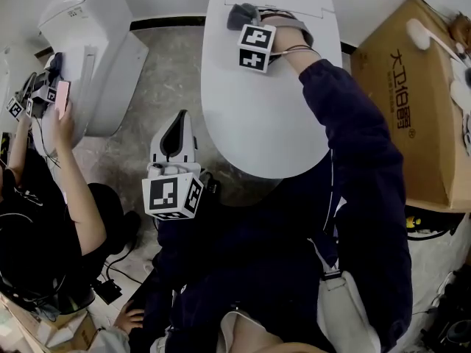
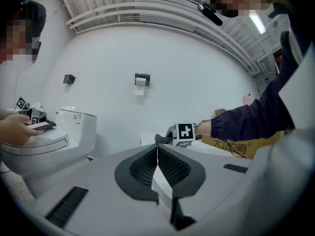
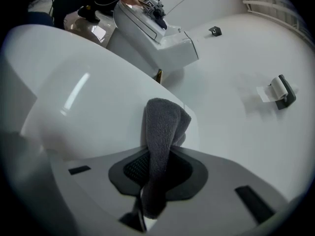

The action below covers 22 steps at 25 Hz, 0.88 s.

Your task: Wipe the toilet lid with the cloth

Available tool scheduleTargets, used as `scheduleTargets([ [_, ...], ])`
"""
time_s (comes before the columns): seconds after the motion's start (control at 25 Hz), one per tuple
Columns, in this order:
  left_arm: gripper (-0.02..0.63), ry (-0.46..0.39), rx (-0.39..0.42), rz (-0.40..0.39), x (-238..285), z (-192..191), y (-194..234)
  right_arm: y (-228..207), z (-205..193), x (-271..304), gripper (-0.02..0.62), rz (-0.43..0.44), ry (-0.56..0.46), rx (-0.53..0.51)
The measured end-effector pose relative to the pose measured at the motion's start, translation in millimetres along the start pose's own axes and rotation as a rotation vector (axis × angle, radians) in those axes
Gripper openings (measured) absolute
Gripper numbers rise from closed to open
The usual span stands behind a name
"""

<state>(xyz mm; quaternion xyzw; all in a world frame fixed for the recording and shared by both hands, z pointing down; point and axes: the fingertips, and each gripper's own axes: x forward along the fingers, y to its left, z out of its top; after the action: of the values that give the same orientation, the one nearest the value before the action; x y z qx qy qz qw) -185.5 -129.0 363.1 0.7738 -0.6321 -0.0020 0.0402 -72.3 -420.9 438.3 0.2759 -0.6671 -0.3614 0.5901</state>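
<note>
The white toilet lid lies closed in the middle of the head view. My right gripper is at the lid's far end, shut on a grey cloth that sticks out past its jaws onto the lid. The cloth shows as a dark lump near the hinge. My left gripper hangs off the lid's left side above the floor, shut with nothing between its jaws. In the left gripper view, that gripper points toward the right gripper's marker cube.
A second white toilet stands at left, where another person holds a phone and a gripper. A brown cardboard box stands right of the lid. A toilet paper holder hangs on the wall.
</note>
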Motion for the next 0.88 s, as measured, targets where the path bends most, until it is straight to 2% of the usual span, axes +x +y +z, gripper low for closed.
scheduleTargets([
  [0.32,0.015,-0.018,0.004,-0.013,1,10,1,63,16,-73,0.075,0.140,-0.067,-0.032],
  [0.88,0.015,-0.028,0.015,-0.041,2,19,-8,165,39,-193,0.075,0.292,-0.145,-0.061],
])
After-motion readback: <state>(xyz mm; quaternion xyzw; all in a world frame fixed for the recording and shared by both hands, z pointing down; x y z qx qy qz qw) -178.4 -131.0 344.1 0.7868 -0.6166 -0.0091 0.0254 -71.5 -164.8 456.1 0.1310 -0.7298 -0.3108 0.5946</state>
